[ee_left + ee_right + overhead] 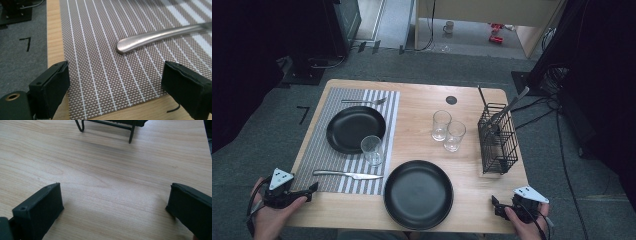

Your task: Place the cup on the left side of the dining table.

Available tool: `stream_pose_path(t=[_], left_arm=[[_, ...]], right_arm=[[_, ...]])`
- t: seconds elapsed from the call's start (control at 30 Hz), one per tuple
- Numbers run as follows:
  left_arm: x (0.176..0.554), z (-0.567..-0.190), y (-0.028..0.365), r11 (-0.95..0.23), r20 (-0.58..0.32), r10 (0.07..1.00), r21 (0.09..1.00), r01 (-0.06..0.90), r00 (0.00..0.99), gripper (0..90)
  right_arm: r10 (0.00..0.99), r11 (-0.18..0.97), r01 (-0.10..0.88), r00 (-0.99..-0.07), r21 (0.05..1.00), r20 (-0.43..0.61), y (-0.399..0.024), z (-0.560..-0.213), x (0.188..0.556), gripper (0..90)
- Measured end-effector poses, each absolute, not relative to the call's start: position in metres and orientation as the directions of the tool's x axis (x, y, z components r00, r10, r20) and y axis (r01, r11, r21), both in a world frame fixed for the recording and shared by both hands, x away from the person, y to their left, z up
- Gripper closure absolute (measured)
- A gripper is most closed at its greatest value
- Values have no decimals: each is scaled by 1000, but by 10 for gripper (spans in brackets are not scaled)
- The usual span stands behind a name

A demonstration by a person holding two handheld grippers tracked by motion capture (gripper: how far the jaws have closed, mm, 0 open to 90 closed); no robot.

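My left gripper (312, 189) rests at the table's front left corner, open, over the near edge of a striped placemat (329, 155). In the left gripper view its jaws stand wide apart, with the placemat (100, 62) below and the handle end of a steel knife (155, 35) just ahead. That knife (347, 175) lies along the mat's front. My right gripper (498, 206) sits at the front right corner, open over bare wood (105, 175). One black plate (356, 129) is on the mat with a glass (372, 150) beside it; a second black plate (418, 194) lies at front centre.
Two empty glasses (448, 131) stand mid-table. A black wire cutlery basket (497, 137) holding utensils stands at the right; its feet (105, 127) show in the right gripper view. A fork (364, 102) lies at the mat's far edge. A dark round disc (451, 100) sits near the back.
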State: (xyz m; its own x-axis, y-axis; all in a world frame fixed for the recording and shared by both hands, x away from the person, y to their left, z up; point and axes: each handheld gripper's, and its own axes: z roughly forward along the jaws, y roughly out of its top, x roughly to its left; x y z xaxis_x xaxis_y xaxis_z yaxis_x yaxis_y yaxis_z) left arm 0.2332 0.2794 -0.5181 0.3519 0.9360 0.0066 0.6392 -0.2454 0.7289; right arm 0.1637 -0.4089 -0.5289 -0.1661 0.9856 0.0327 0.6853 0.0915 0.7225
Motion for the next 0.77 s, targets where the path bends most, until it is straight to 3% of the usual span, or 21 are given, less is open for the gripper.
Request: stream_pose_path(t=[0.77], left_arm=[[233,-518,280,-234,1,940,727,645,340,88]], right_arm=[[985,89,664,-167,742,32,-408,-531,162,0]])
